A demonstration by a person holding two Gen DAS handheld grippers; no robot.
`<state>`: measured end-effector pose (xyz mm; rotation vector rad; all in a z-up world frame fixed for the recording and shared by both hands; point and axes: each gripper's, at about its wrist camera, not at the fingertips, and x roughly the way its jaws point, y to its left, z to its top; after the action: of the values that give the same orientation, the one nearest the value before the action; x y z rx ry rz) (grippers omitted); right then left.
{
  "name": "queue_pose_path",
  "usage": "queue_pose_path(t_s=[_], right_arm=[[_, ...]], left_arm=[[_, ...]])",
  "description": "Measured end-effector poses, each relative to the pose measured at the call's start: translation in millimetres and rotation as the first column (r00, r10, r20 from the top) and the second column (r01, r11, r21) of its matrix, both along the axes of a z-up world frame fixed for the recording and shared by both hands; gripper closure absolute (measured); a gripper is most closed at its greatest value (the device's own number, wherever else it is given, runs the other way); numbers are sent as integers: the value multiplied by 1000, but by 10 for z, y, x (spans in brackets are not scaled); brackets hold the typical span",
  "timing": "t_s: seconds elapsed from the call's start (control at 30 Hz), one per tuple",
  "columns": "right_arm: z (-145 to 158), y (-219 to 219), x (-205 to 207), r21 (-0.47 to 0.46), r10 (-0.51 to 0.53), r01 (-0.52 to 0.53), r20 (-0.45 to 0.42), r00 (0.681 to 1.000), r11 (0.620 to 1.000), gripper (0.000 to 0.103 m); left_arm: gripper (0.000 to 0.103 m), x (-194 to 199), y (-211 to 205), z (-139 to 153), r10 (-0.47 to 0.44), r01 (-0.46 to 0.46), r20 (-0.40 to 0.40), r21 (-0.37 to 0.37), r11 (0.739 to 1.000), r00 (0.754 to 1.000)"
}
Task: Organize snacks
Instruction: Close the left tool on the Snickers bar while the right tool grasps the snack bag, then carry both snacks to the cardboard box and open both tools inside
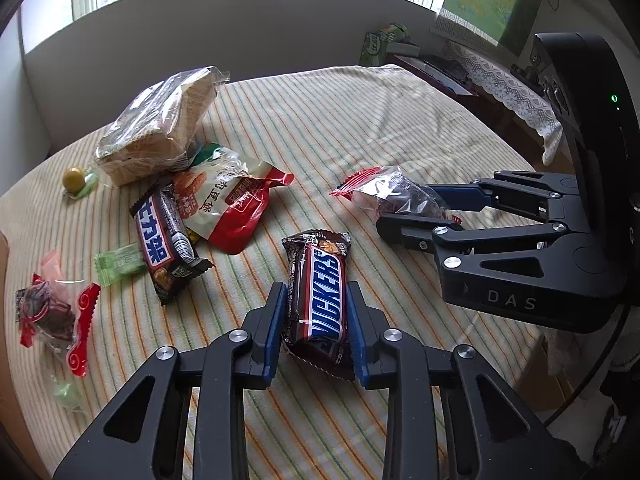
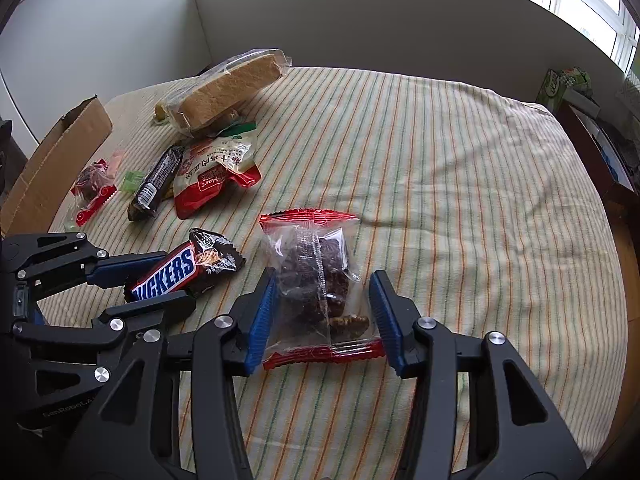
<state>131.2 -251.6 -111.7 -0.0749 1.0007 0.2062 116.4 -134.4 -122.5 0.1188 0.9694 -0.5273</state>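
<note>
A striped cloth-covered worktop carries everything, with one cardboard box standing at its far left edge. That box is judged the likely destination, and it lies nearer the left hand than the right.

The left claw is clamped on a Snickers bar. The bar's long axis runs straight out along the claw's line, and it is gripped across its long sides at the near half. The right claw is closed lightly against the side edges of a clear red-ended packet. This packet also lies lengthwise away from the claw, one red seal near and one far. Whether either item is lifted off the cloth cannot be told.

The rest is gathered in a loose pile to the far left. One clear bag of wafers is counted, and one red-and-white pouch. A second chocolate bar makes two bars, and a second red-ended packet makes two packets. One small green sweet and one yellow ball sweet are seen.
</note>
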Motion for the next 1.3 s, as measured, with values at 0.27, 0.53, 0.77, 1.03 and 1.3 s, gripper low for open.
queue_pose_path(t_s=[0.27, 0.53, 0.77, 1.03, 1.3], right_arm=[[48, 114, -99, 12, 3, -4, 19, 1000, 1000, 59], [270, 345, -218, 18, 37, -39, 71, 997, 999, 59], [666, 795, -250, 48, 123, -131, 147, 981, 990, 59], [890, 1510, -172, 70, 246, -263, 192, 950, 962, 59], [931, 2154, -110, 75, 348, -369, 203, 915, 927, 59]], left_arm=[[76, -94, 268, 30, 99, -99, -14, -78, 992, 995], [76, -179, 609, 271, 185, -180, 19, -146, 973, 983], [76, -256, 1099, 558, 298, -282, 81, -160, 946, 951], [76, -388, 1682, 795, 421, -397, 133, -176, 901, 897], [76, -481, 2145, 785, 522, -500, 148, -163, 851, 840]])
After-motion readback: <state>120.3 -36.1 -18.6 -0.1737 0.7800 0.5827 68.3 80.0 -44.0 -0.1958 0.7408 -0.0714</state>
